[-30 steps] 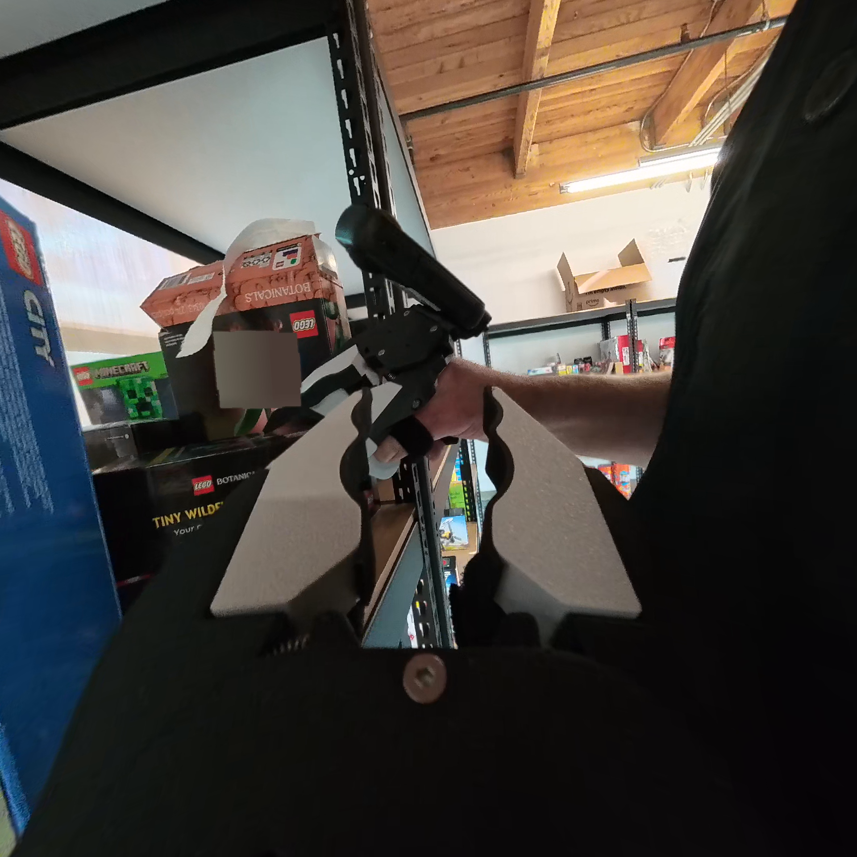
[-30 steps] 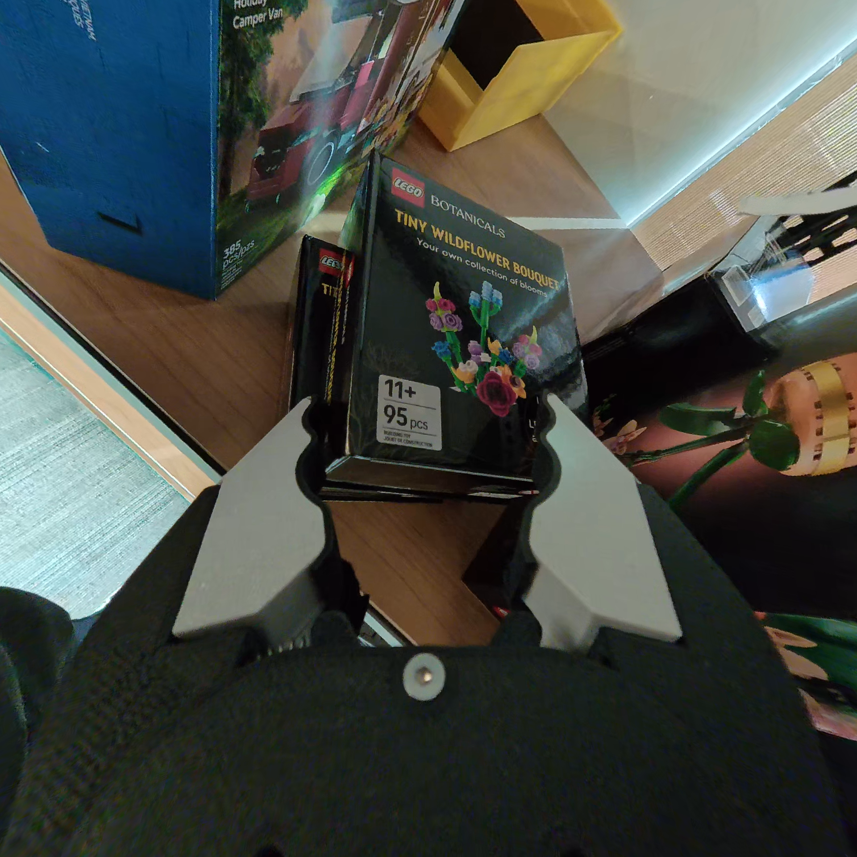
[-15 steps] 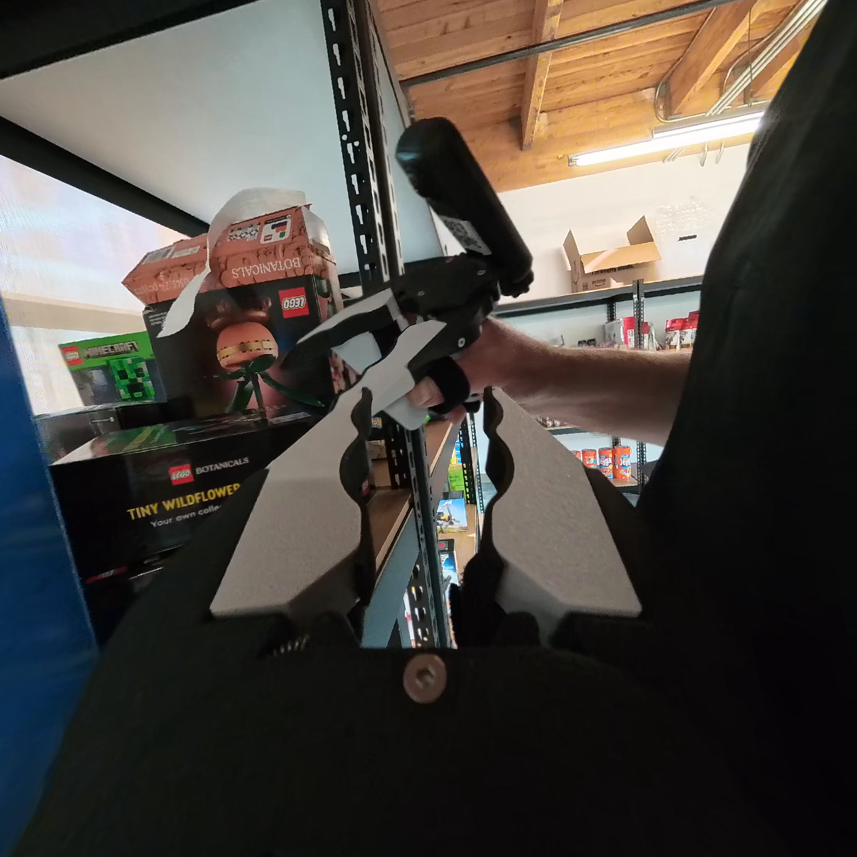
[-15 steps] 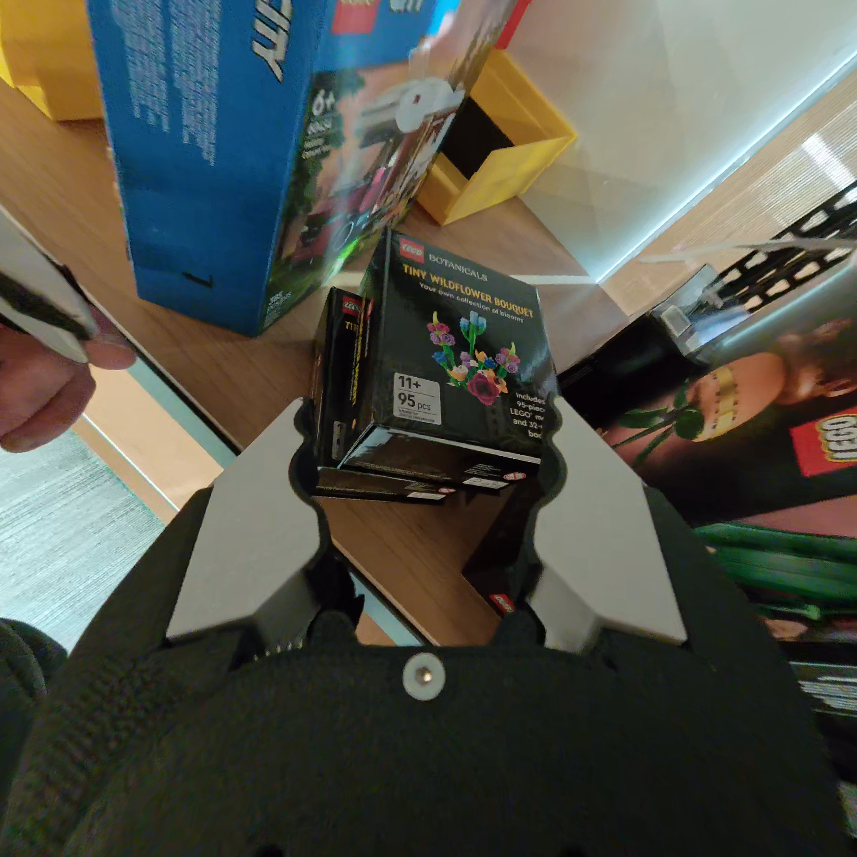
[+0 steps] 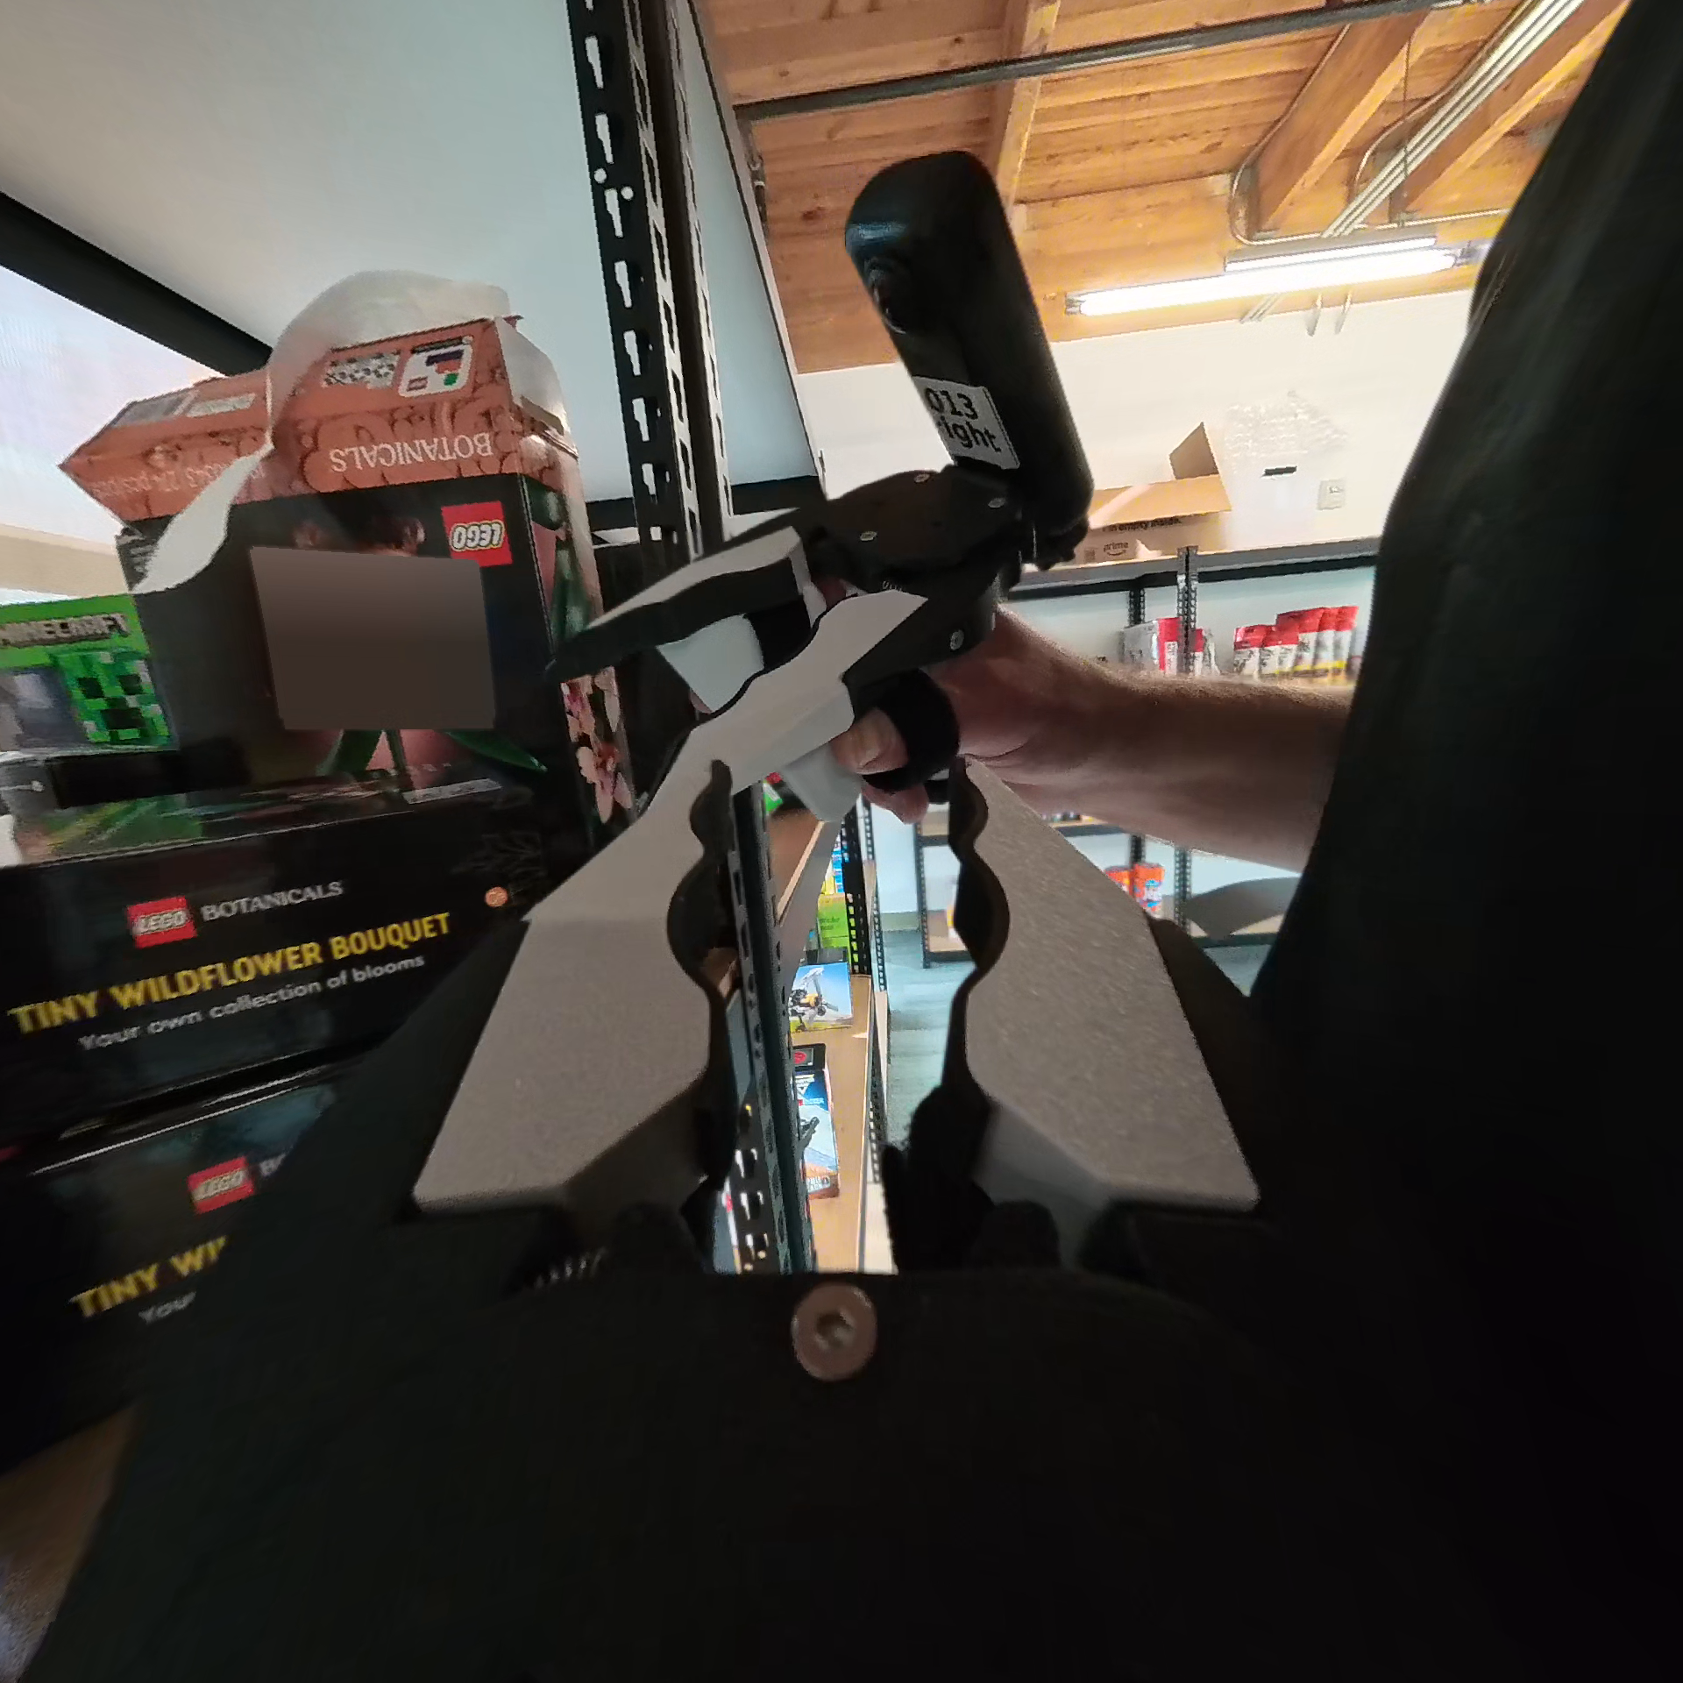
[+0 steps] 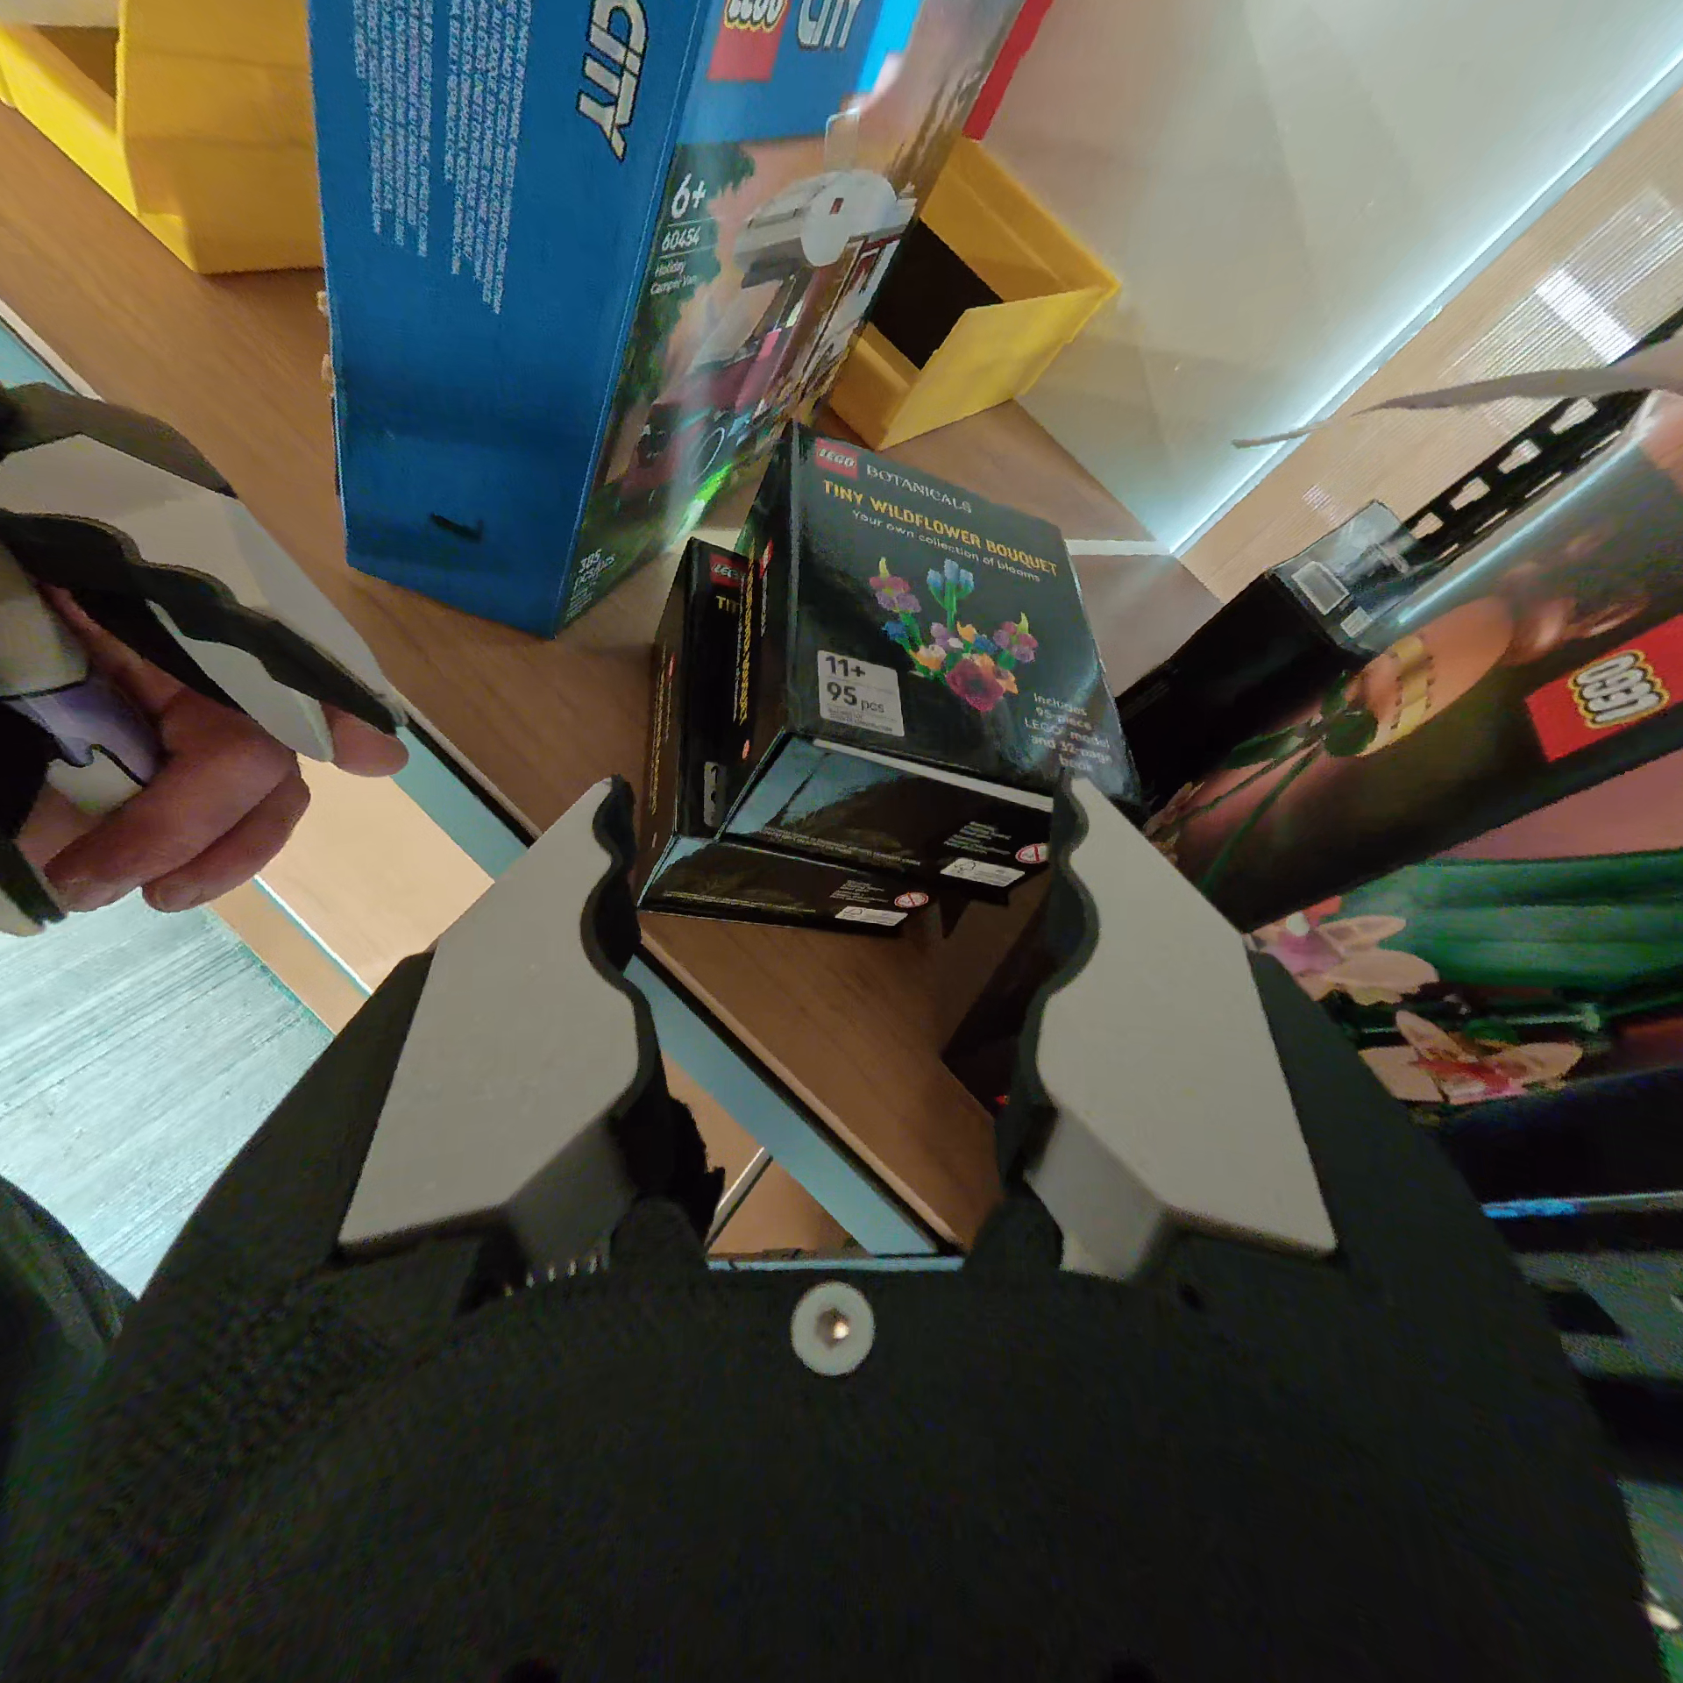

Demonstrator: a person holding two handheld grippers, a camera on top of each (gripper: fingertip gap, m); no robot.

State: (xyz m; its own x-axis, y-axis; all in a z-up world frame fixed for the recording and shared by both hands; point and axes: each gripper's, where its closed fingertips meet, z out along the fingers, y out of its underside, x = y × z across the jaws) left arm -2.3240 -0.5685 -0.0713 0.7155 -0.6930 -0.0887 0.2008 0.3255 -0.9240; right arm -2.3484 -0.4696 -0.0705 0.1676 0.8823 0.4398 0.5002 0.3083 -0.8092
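Right wrist view: my right fingers [image 6: 838, 820] hang spread before the top black flower box [image 6: 920, 619] on the shelf [image 6: 510, 637], gripping nothing; my left fingers [image 5: 833, 810] hover parted, empty.

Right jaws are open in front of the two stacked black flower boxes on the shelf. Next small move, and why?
Probably ease the right gripper forward toward the top black box, then close. Its jaws stand open and short of the stack, pressing on nothing. That box sits skewed on the lower black box, so square up to it first. The left gripper is open too, off to the side by the shelf post.
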